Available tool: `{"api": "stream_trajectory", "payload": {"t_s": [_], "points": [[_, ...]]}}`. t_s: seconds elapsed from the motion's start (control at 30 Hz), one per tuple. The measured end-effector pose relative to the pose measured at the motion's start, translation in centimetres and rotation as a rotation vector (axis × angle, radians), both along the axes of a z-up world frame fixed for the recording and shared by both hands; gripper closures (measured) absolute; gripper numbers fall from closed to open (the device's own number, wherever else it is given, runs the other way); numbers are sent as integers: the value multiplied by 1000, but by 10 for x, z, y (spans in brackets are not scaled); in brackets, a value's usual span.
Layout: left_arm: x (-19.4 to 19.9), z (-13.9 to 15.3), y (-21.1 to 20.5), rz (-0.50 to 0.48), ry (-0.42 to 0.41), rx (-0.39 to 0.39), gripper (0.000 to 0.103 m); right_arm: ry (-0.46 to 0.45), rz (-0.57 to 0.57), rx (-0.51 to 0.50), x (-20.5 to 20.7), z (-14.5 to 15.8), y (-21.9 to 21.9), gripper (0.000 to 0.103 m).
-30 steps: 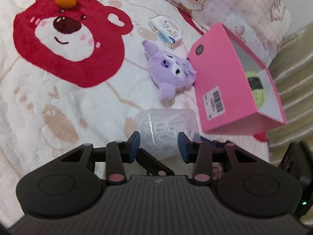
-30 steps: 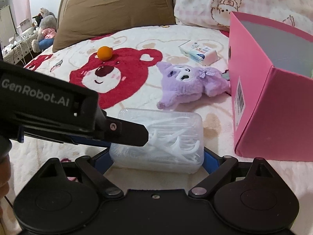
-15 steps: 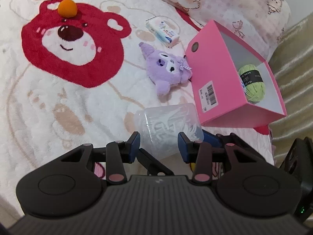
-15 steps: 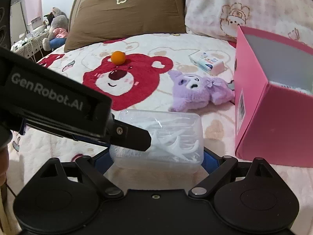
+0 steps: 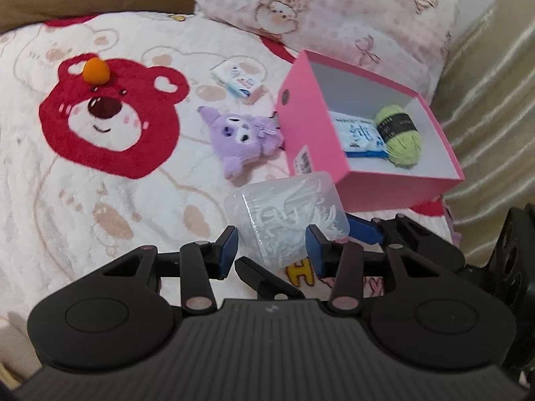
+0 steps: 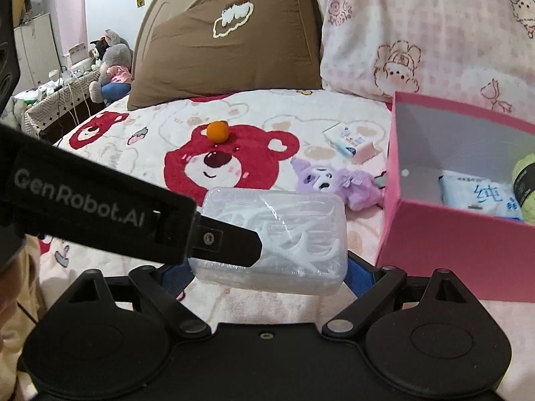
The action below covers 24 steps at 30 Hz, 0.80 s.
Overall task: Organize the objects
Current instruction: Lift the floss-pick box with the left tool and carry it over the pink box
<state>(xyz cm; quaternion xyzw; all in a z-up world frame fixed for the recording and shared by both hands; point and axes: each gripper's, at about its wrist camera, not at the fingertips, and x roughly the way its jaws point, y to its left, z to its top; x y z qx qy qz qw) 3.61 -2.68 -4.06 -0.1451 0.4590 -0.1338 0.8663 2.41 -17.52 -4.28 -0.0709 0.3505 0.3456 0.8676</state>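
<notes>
My right gripper (image 6: 267,274) is shut on a clear plastic box of white floss picks (image 6: 277,234) and holds it above the bed, left of the open pink box (image 6: 444,250). The floss box also shows in the left wrist view (image 5: 287,214), beyond my left gripper (image 5: 271,247), which is open and empty just above it. The pink box (image 5: 311,127) holds a green yarn ball (image 5: 399,135) and a blue-white tissue pack (image 5: 361,135). A purple plush (image 5: 244,137), a small blue-white packet (image 5: 239,80) and an orange ball (image 5: 95,71) lie on the blanket.
The bed has a white blanket with a red bear print (image 5: 107,120). A brown pillow (image 6: 227,43) and a pink patterned pillow (image 6: 428,33) stand at the head. A beige curtain (image 5: 495,100) hangs right of the pink box. A cluttered side table (image 6: 60,90) stands far left.
Both grippers have risen, and the floss box has been lifted off the blanket in the right gripper. The inside of the pink box has come into view.
</notes>
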Motion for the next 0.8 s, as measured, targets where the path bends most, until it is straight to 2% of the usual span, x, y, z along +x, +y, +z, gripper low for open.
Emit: {"api": "stream_trajectory", "payload": {"t_s": [0.3, 0.5, 0.63, 0.8], "points": [[-3, 40, -43, -76, 18, 71, 59, 13, -36, 23, -5, 33, -34, 8], [-4, 67, -74, -130, -45, 134, 58, -30, -106, 30, -5, 55, -53, 8], [-1, 80, -81, -140, -55, 105, 58, -5, -109, 40, 5, 70, -64, 8], [9, 90, -85, -152, -24, 45, 58, -6, -97, 15, 10, 86, -73, 8]]}}
